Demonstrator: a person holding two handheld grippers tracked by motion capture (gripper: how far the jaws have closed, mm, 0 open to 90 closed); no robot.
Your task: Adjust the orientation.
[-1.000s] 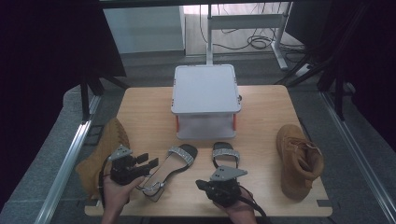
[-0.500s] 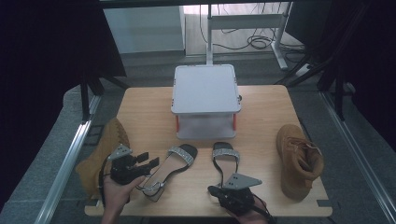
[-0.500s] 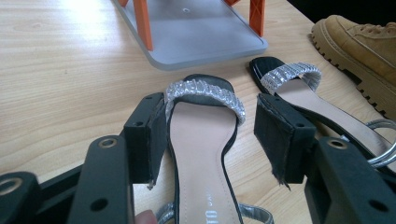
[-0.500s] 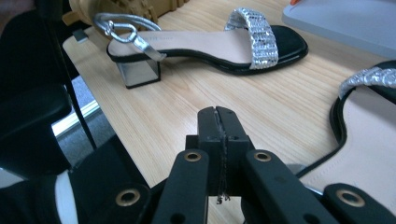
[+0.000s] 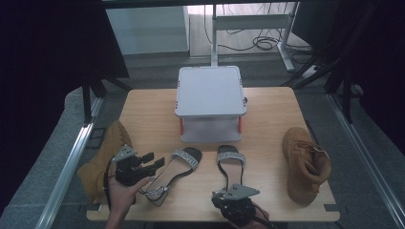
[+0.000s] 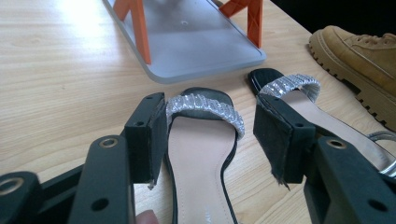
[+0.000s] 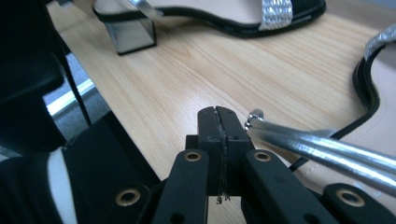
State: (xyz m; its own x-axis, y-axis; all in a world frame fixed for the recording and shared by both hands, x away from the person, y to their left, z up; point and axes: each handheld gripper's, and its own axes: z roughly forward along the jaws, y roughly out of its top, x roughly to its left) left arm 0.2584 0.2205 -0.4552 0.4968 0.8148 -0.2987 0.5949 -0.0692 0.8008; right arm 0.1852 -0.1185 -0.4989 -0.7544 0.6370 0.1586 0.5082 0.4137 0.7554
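Two black sandals with glittery silver straps lie side by side on the wooden table (image 5: 267, 109). My left gripper (image 5: 152, 161) is open, held by a hand at the front left. Its jaws straddle the toe end of the left sandal (image 6: 201, 140) without touching it. The right sandal (image 5: 230, 164) lies just right of it, also as the right sandal (image 6: 289, 86). My right gripper (image 5: 220, 195) sits at the near table edge by that sandal's heel. Its jaws (image 7: 218, 121) are shut with nothing between them, and a silver ankle strap (image 7: 322, 149) lies just beside them.
A grey two-level stand (image 5: 210, 90) with orange legs (image 6: 140, 28) occupies the table's middle rear. One tan boot (image 5: 101, 157) lies at the left edge behind the left gripper, another tan boot (image 5: 305, 164) at the right. The left sandal's block heel (image 7: 133, 32) is close ahead.
My right gripper has drawn back along the right sandal toward the near table edge. The left gripper and both sandals have stayed in place.
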